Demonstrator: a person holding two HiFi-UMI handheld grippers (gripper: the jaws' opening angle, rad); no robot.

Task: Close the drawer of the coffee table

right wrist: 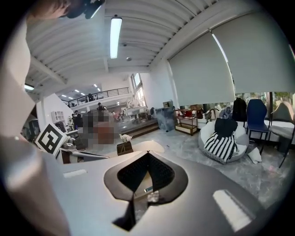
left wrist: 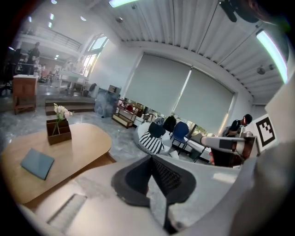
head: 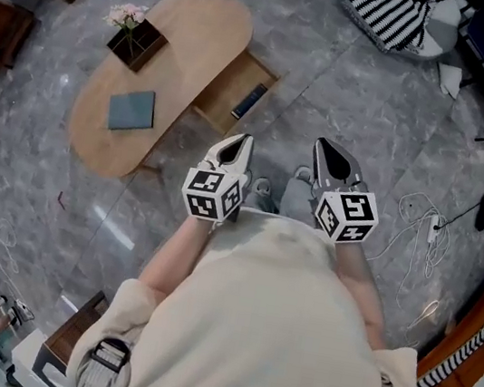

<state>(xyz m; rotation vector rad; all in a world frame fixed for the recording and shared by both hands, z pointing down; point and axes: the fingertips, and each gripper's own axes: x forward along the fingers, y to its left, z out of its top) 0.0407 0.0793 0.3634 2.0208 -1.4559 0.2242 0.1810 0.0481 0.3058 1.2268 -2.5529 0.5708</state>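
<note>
At the far left of the head view, we find the low oval bench standing on the stone floor. It carries a flower box towards its far end and a blue-grey book nearer us. Out of its right long side juts the drawer, pulled well out, with a dark flat item lying inside against the right wall. Right of that and nearer, the left gripper is held close to our body, well apart from the drawer, its fingers together with nothing between them. Beside it, the right gripper has its fingers together too, likewise empty. Further right, a white cable trails across the floor. We judge the closing push has not begun, and we see several ways it could fail. Narrow fingertips could skid off the drawer front. A push near one corner could skew the drawer so that it binds. A hard shove might slide the whole bench on the smooth stone or tip the flower box. A step to the right could catch the cable.
</note>
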